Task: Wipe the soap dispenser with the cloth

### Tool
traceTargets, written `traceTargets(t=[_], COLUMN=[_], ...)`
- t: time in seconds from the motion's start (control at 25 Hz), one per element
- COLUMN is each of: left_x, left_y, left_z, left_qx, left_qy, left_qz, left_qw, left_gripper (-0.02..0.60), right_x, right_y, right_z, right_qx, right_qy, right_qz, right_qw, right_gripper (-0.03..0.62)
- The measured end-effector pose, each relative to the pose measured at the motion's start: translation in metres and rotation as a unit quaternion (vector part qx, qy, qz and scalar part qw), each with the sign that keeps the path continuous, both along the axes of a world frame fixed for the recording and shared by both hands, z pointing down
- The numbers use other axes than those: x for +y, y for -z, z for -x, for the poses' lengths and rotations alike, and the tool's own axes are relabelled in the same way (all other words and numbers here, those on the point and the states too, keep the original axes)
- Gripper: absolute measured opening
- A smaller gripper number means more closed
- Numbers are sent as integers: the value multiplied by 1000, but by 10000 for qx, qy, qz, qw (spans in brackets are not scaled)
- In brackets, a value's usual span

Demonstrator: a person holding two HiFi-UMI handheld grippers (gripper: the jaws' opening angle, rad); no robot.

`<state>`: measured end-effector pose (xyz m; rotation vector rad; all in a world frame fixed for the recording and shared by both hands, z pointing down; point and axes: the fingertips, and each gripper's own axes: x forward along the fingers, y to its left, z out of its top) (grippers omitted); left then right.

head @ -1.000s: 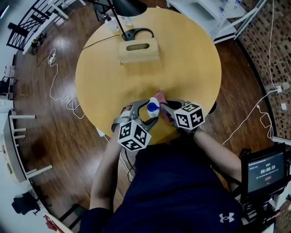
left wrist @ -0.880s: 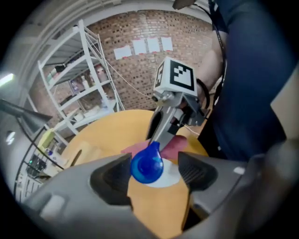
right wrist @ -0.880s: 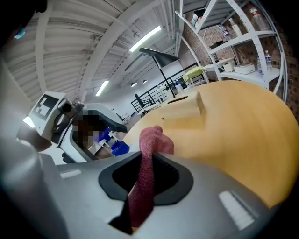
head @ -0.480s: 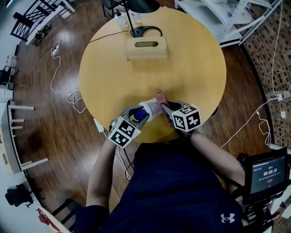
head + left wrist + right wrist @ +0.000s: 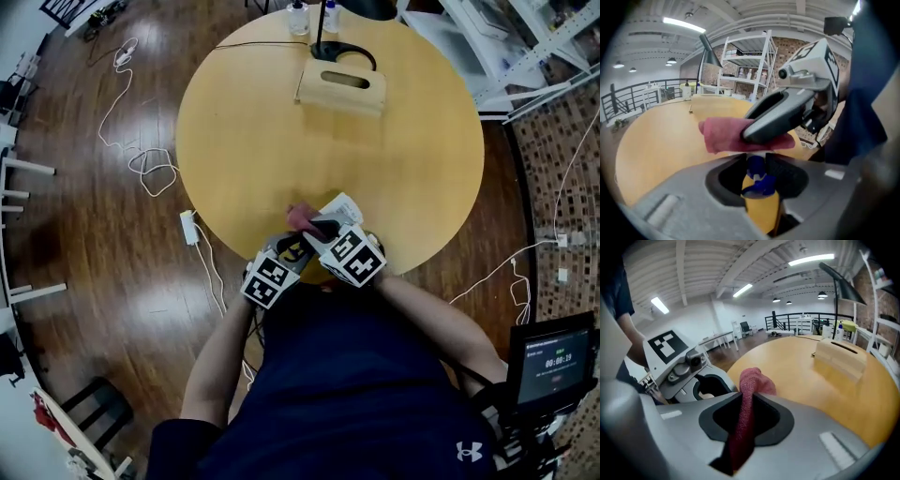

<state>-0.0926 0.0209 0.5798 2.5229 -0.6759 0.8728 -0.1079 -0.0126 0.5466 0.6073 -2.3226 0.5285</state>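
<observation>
The soap dispenser (image 5: 341,206), white with a blue pump, lies tilted over the near edge of the round wooden table (image 5: 244,141). My left gripper (image 5: 292,247) is shut on its blue pump neck (image 5: 756,184), seen close up in the left gripper view (image 5: 756,159). My right gripper (image 5: 320,229) is shut on a pink cloth (image 5: 300,217) and reaches across the dispenser's body. In the right gripper view the cloth (image 5: 752,380) runs back between the jaws (image 5: 747,400). From the left gripper view the cloth (image 5: 724,135) lies on the dispenser just past the pump.
A wooden tissue box (image 5: 342,87) and a lamp base (image 5: 343,52) stand at the table's far side, with small bottles (image 5: 298,17) behind. White cables (image 5: 150,169) and a power strip (image 5: 188,228) lie on the floor at the left. A timer screen (image 5: 548,356) sits lower right.
The left jaws have closed on the dispenser's pump. The dispenser has gone from upright to tilted. Both grippers rolled and came closer together at the table's near edge, the cloth still in the right one.
</observation>
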Motion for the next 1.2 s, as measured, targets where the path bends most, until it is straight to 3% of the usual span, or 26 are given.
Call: traceTargets(t=[0.12,0.24,0.44,0.64,0.88,1.08,1.2], left_x=[6,1,1,1,-2,-2,2], left_y=[-29,-32,-41,-47,-51,-57,-59], left_z=[-1,3,9,5,-4,0,0], left_qx=[-465,-353,-788,-739,-732,-754,-800], left_qy=[-349,-217,-329,-250,-285,-297,-296], left_qz=[-100,-92,-475,-364,-238,-216,-206], left_qw=[9983,9991,9952,9963,9966,9965,9961], left_gripper=[126,128,134,140,150,146,146], right_x=[-6,-22,-46,-69,-39,-1,-2], right_y=[-23,-36,-35,-27,-27,-26,-26], right_z=[-20,-46,-72,-101,-47,-1,-6], right_qx=[659,749,1034,1234,1217,728,689], right_qy=[-104,-547,-1097,-1785,-875,-51,-98], right_qz=[3,92,115,-175,-36,232,299], right_qw=[9978,9956,9885,9760,9887,9971,9971], right_gripper=[67,67,67,67,69,67,67])
